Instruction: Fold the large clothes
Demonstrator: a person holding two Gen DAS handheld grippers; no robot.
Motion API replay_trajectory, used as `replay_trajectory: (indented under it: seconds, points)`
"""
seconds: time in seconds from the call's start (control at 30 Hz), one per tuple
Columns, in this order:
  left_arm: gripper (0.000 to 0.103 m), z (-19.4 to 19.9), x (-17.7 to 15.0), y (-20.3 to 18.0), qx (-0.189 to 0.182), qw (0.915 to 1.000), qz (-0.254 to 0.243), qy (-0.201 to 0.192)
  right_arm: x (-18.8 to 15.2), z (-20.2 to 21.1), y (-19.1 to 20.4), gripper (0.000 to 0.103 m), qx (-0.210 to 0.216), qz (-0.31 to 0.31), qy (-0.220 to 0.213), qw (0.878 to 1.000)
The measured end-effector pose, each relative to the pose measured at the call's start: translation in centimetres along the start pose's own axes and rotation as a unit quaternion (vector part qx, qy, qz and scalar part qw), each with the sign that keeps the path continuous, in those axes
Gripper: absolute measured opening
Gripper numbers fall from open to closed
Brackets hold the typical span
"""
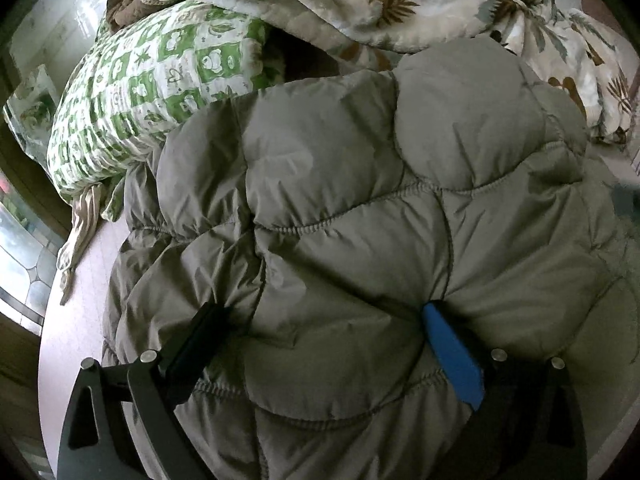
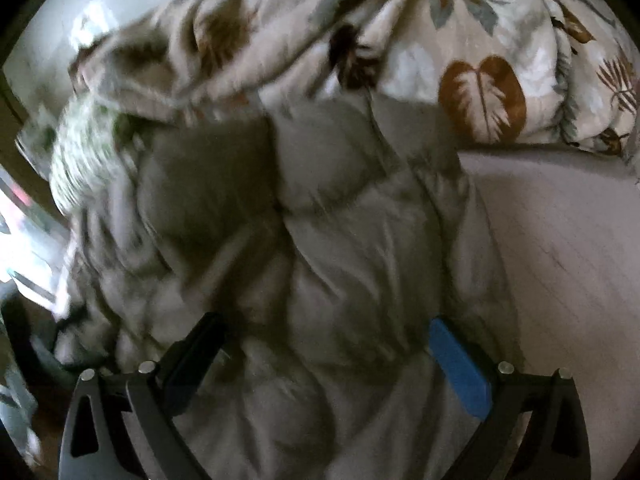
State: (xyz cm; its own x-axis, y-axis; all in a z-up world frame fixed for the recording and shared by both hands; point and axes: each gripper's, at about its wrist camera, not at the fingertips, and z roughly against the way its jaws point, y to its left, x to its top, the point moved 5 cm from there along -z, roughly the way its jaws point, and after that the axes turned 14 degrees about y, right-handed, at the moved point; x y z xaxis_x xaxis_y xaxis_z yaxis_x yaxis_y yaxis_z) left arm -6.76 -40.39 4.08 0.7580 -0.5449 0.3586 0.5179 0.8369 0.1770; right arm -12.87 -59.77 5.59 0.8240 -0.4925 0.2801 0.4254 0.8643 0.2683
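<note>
At six o'clock in the left wrist view, the left gripper is being pressed into the coat, its jaws spread wide with a puffy bulge of quilting between them; whether that bulge is being gripped cannot be told. At six o'clock in the right wrist view, the right gripper is being held just as wide over the same coat, and nothing is seen being pinched. The coat is lying bunched in a thick grey mound, so folding is being judged as barely begun or partway: no flat, squared shape is showing, and smoothing and final folds are being left to do. Beneath it, a pale bed is being used as the surface. Toward ten o'clock a green pillow is lying, and at twelve o'clock a leaf-print duvet is heaped. At nine o'clock a window is letting in daylight.
</note>
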Motion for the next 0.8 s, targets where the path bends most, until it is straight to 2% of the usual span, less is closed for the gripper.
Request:
replay_trajectory:
  seconds: [0.1, 0.17, 0.23, 0.3, 0.43, 0.5, 0.63, 0.8]
  points:
    - [0.101, -0.1, 0.1, 0.2, -0.005, 1.0, -0.002, 0.0, 2.0, 0.0, 0.7, 0.103, 0.004, -0.011, -0.013, 1.0]
    - [0.101, -0.3, 0.4, 0.1, -0.006, 1.0, -0.005, -0.002, 3.4, -1.4, 1.0, 0.103, -0.021, -0.013, 0.002, 1.0]
    - [0.101, -0.6, 0.5, 0.3, -0.007, 1.0, -0.007, -0.002, 4.5, -4.6, 1.2, 0.103, -0.078, -0.011, 0.041, 0.996]
    - [0.101, -0.8, 0.7, 0.4, -0.007, 1.0, -0.006, 0.001, 5.0, -6.2, 1.2, 0.103, -0.09, -0.014, 0.052, 0.995]
    - [0.101, -0.8, 0.6, 0.6, -0.014, 0.9999, -0.003, 0.001, 5.1, -5.6, 1.4, 0.103, -0.1, -0.015, 0.045, 0.994]
    - [0.101, -0.4, 0.3, 0.9, -0.027, 0.9996, 0.003, -0.008, 4.4, -3.9, 1.5, 0.103, -0.084, -0.017, 0.029, 0.996]
    - [0.1, 1.5, -1.0, 2.1, -0.057, 0.9979, 0.022, -0.02, 1.5, -0.9, 1.1, 0.103, -0.024, -0.015, 0.022, 0.999]
    - [0.1, 4.5, -4.5, 3.6, -0.085, 0.9949, 0.031, -0.046, -2.5, 1.9, 1.0, 0.103, -0.007, 0.011, 0.018, 1.0]
